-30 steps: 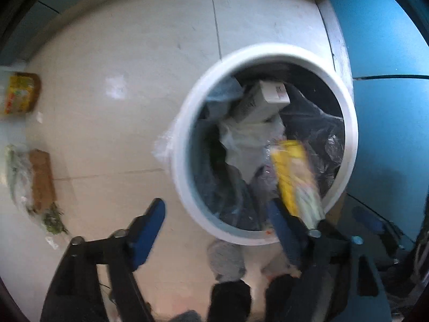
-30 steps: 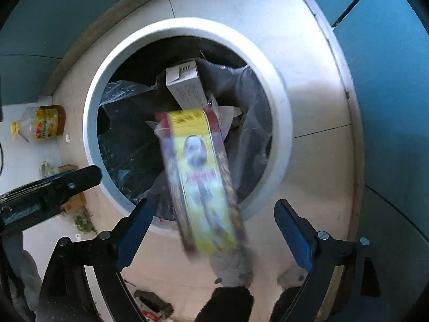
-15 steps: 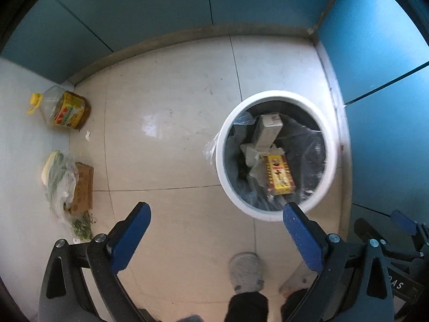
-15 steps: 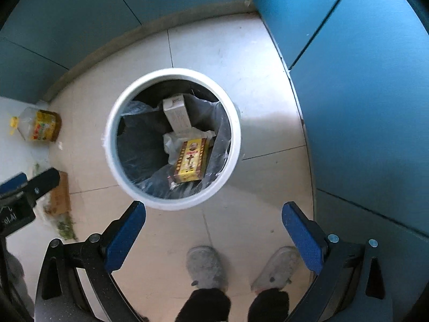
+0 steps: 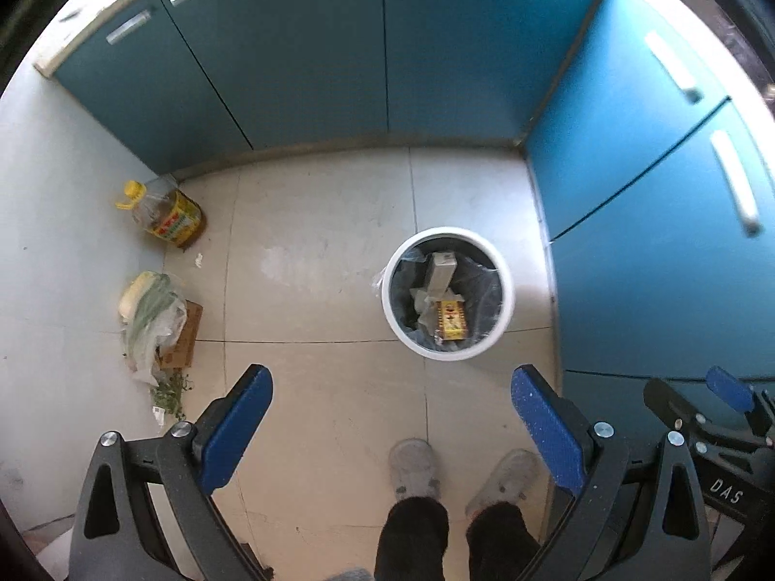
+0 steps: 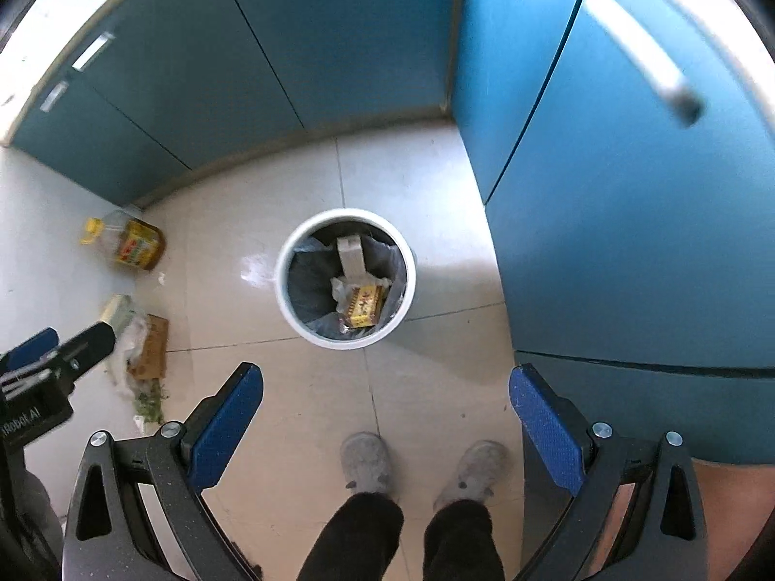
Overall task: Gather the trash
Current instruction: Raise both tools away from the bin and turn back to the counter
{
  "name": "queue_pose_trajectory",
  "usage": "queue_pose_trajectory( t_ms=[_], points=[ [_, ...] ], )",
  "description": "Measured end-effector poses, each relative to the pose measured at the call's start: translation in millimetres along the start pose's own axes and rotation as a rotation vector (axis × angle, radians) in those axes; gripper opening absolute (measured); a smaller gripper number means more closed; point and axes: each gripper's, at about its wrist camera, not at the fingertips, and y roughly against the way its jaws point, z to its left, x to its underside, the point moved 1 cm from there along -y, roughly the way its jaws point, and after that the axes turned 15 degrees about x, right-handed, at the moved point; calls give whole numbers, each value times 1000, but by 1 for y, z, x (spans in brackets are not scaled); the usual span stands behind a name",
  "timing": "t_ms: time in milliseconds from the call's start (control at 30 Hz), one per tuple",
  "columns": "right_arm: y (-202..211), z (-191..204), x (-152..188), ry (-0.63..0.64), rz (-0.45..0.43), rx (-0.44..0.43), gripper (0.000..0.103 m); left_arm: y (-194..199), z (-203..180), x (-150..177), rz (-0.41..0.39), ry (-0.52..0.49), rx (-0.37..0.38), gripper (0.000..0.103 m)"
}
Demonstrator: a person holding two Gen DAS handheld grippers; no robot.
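Both hand-held grippers point down at the tiled floor (image 5: 315, 242). Left hand-held gripper (image 5: 392, 416) spread wide, nothing between the pads, jaws having just been opening; right hand-held gripper (image 6: 387, 411) likewise. Yellow packet (image 5: 451, 320) lies inside the white bin (image 5: 503, 290), beside a white carton (image 5: 441, 268). Oil bottle (image 5: 167, 215) stands by the wall.

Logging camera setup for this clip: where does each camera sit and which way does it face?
Left wrist: on the left claw, looking down at the floor and bin; grey slippers show.
Right wrist: on the right claw, facing down over the same bin; slippers, legs show.
Shared: bin, yellow box, oil bottle.
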Motion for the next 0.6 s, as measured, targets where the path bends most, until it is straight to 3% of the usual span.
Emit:
queue_pose_trajectory(
  t_ms=[267,600],
  points=[
    [150,-37,24,30,-115,-30,103,114,-43,27,-55,-7,39,101],
    [260,-94,49,-40,-182,-147,103,205,-92,44,-144,-30,27,101]
  ],
)
